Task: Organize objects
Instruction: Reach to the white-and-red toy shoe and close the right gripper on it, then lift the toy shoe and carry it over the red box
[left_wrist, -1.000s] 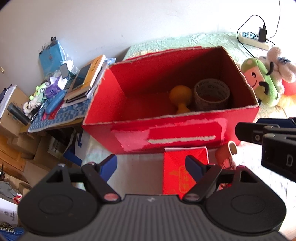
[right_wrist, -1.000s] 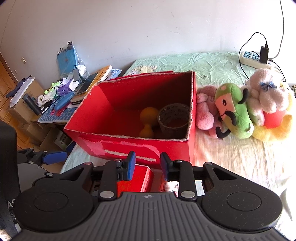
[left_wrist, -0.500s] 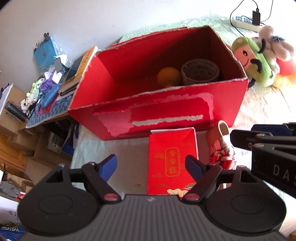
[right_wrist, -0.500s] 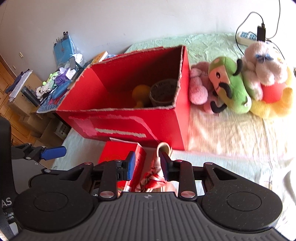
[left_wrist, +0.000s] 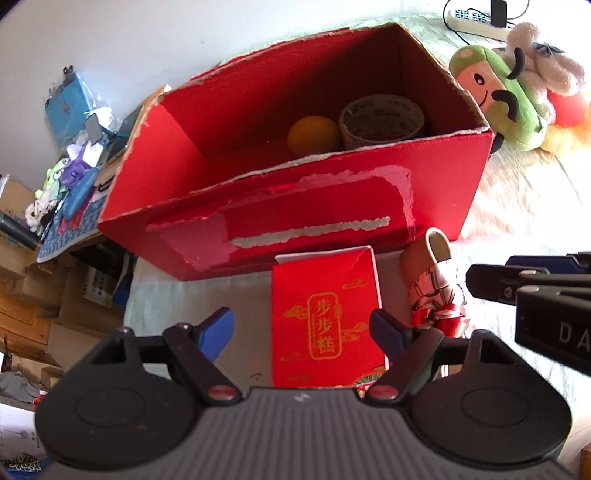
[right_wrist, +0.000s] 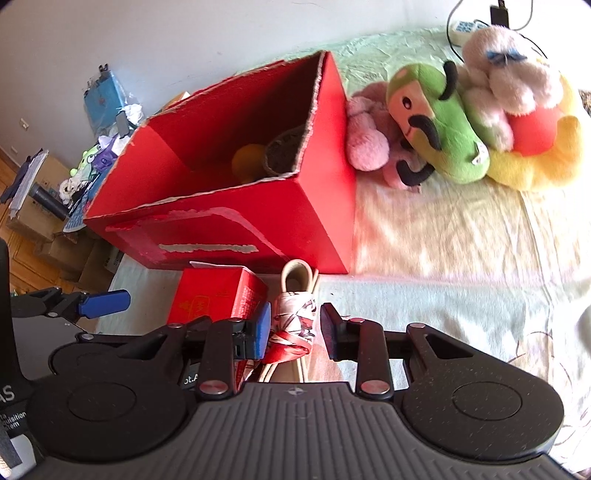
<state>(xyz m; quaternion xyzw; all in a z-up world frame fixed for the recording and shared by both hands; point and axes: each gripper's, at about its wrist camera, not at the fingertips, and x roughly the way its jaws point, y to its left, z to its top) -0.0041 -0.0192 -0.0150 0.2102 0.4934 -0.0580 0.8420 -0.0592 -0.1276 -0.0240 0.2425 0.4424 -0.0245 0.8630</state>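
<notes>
A: Where my left tongs (left_wrist: 302, 325) gape around the small red box (left_wrist: 325, 317), what lies beside it?
B: The folded umbrella (right_wrist: 293, 317), loose between my unclenched right tongs (right_wrist: 295, 328), near the bed's (right_wrist: 443, 306) front edge.

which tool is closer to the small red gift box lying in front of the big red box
Left. The left tool stands open with the small red gift box between its fingers. The right tool is off to the box's right, straddling the folded umbrella beside it.

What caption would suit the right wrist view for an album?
Right gripper, jaws open, around a folded patterned umbrella beside a small red carton, before the big red box.
</notes>
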